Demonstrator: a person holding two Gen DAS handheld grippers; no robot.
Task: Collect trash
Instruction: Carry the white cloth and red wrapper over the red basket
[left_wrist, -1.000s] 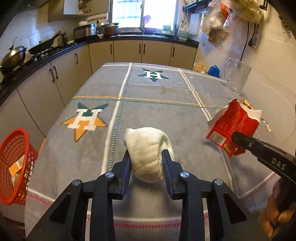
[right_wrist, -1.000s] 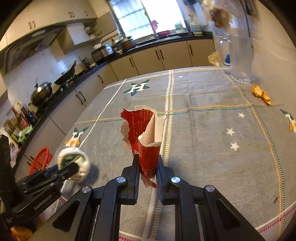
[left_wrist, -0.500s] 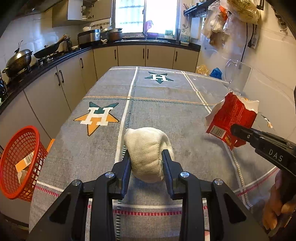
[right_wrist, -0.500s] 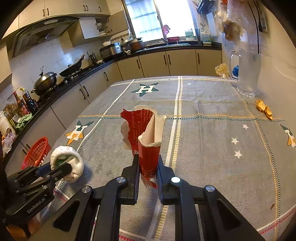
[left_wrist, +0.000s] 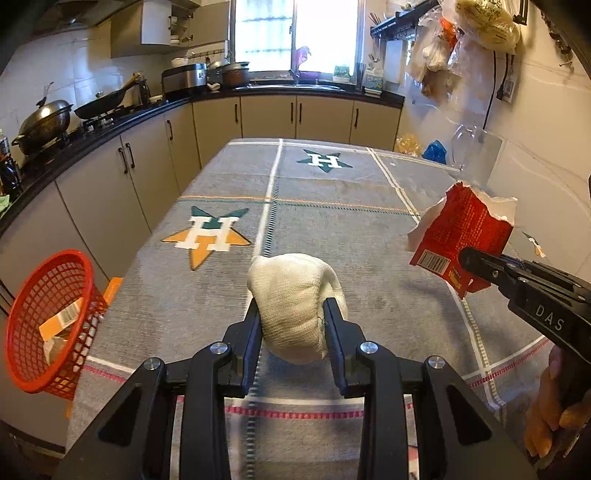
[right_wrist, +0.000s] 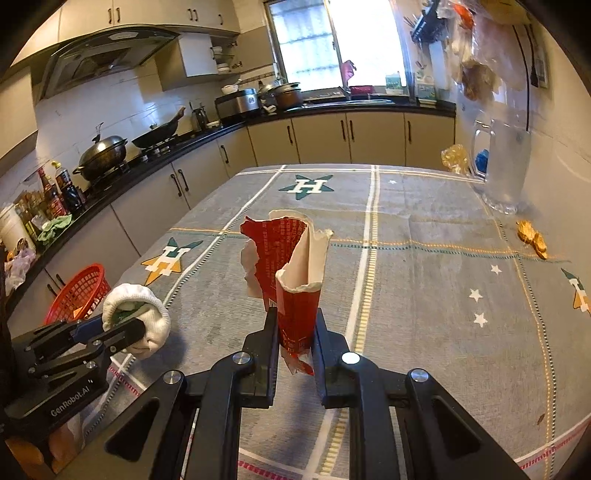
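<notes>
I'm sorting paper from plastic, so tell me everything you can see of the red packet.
The red packet looks like thin card or paper: red outside with small print and a barcode, white inside. Its top is torn open and ragged, its body creased. It stands roughly upright in the air above the tablecloth, pinched at its lower end by the right tool. Nothing else touches it.

Between the left tongs (left_wrist: 291, 317) sits a rough white knitted cloth ball (left_wrist: 291, 299); the right tongs (right_wrist: 293, 332) pinch a glossy red torn packet (right_wrist: 291, 266), white-lined.
</notes>
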